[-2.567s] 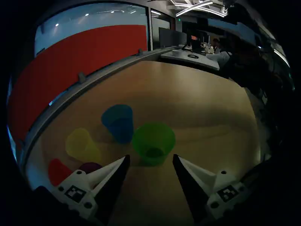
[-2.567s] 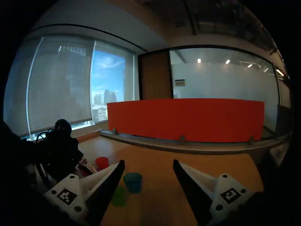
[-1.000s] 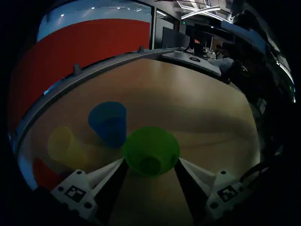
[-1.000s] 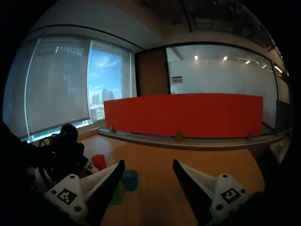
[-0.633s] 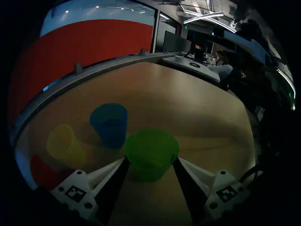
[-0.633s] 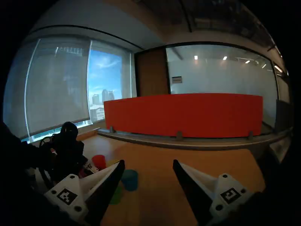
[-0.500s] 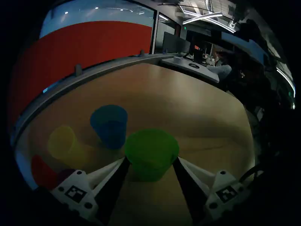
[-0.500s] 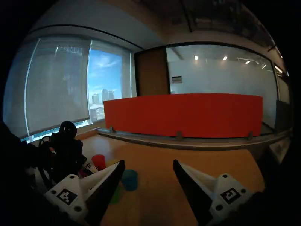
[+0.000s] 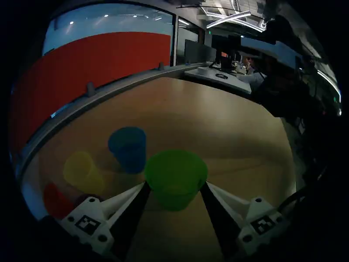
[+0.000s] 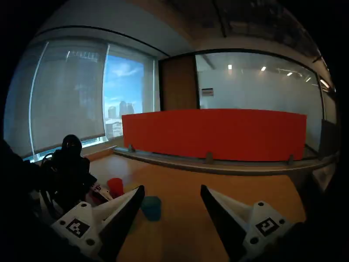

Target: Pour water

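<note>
Gripping green cup (image 9: 176,174) in left tool (image 9: 174,185), blue cup (image 9: 127,146) at 10 o'clock; holding right tool (image 10: 172,188) released over counter (image 10: 174,238).

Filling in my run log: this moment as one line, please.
step: grasp | left gripper: shut on green cup | right gripper: open, empty | blue cup: upright on table

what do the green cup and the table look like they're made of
Green cup: probably thin plastic, translucent and matte; light glows through its wall. Table: wood or wood-look laminate, smooth with a low sheen; warm brown with soft reflections, no grain clear enough to settle which.
</note>
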`<action>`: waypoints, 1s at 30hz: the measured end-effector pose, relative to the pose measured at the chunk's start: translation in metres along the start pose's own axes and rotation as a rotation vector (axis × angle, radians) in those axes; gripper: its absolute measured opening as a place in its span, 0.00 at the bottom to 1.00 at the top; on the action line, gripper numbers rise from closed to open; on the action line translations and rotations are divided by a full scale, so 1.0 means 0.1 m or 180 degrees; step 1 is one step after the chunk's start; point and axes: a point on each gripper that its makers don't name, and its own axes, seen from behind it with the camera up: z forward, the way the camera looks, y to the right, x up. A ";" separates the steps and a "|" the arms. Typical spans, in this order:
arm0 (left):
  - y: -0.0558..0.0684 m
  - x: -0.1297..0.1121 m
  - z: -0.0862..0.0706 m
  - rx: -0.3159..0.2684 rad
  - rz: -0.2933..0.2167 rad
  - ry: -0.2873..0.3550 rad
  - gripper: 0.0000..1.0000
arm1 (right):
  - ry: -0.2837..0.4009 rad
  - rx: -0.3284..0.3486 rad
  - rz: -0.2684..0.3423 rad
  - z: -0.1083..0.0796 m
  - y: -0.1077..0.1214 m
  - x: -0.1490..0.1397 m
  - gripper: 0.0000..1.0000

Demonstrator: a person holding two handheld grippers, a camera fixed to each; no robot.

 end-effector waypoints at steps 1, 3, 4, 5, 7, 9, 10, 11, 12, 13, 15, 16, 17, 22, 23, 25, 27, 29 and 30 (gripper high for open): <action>0.00 0.01 -0.02 0.0003 0.0007 0.0007 0.82 | -0.0002 0.0002 -0.0004 0.00 -0.01 0.00 0.99; 0.00 0.02 -0.05 0.0008 0.0020 0.0029 0.82 | -0.0007 0.0007 -0.0014 0.01 -0.02 0.01 0.99; 0.00 0.03 -0.07 0.0011 0.0026 0.0043 0.82 | -0.0009 0.0008 -0.0020 0.02 -0.02 0.01 0.99; 0.00 0.04 -0.09 0.0014 0.0032 0.0056 0.83 | -0.0011 0.0010 -0.0026 0.02 -0.02 0.01 0.99; 0.01 0.08 -0.13 0.0013 0.0036 0.0099 0.83 | -0.0018 0.0014 -0.0040 0.03 -0.03 0.01 0.99; 0.01 0.11 -0.18 0.0015 0.0040 0.0144 0.82 | -0.0026 0.0016 -0.0054 0.04 -0.03 0.00 0.99; 0.01 0.13 -0.20 0.0018 0.0043 0.0166 0.82 | -0.0031 0.0016 -0.0058 0.05 -0.03 0.00 0.99; 0.00 0.14 -0.22 0.0021 0.0045 0.0188 0.82 | -0.0036 0.0016 -0.0063 0.05 -0.03 0.00 0.99; 0.00 0.17 -0.24 0.0028 0.0050 0.0220 0.82 | -0.0039 0.0017 -0.0067 0.06 -0.04 -0.01 0.99; -0.01 0.19 -0.26 0.0034 0.0055 0.0250 0.83 | -0.0041 0.0019 -0.0071 0.06 -0.04 -0.01 0.99; -0.02 0.24 -0.30 0.0047 0.0063 0.0315 0.82 | -0.0044 0.0023 -0.0077 0.08 -0.04 -0.02 0.99; -0.03 0.26 -0.32 0.0053 0.0064 0.0346 0.82 | -0.0046 0.0026 -0.0079 0.08 -0.05 -0.02 0.99; -0.03 0.29 -0.34 0.0058 0.0065 0.0377 0.82 | -0.0048 0.0030 -0.0081 0.09 -0.05 -0.03 0.99; -0.05 0.42 -0.44 0.0074 0.0057 0.0534 0.82 | -0.0071 0.0041 -0.0103 0.13 -0.05 -0.06 0.99; -0.05 0.44 -0.47 0.0075 0.0057 0.0568 0.82 | -0.0076 0.0043 -0.0108 0.13 -0.05 -0.07 0.99; -0.05 0.50 -0.53 0.0081 0.0067 0.0643 0.83 | -0.0093 0.0047 -0.0118 0.15 -0.05 -0.08 0.99; -0.04 0.54 -0.58 0.0088 0.0085 0.0713 0.82 | -0.0110 0.0048 -0.0128 0.16 -0.04 -0.09 0.99; -0.04 0.58 -0.64 0.0097 0.0110 0.0772 0.82 | -0.0126 0.0046 -0.0136 0.17 -0.04 -0.10 0.99; -0.03 0.59 -0.66 0.0104 0.0120 0.0800 0.82 | -0.0131 0.0048 -0.0140 0.18 -0.04 -0.11 0.99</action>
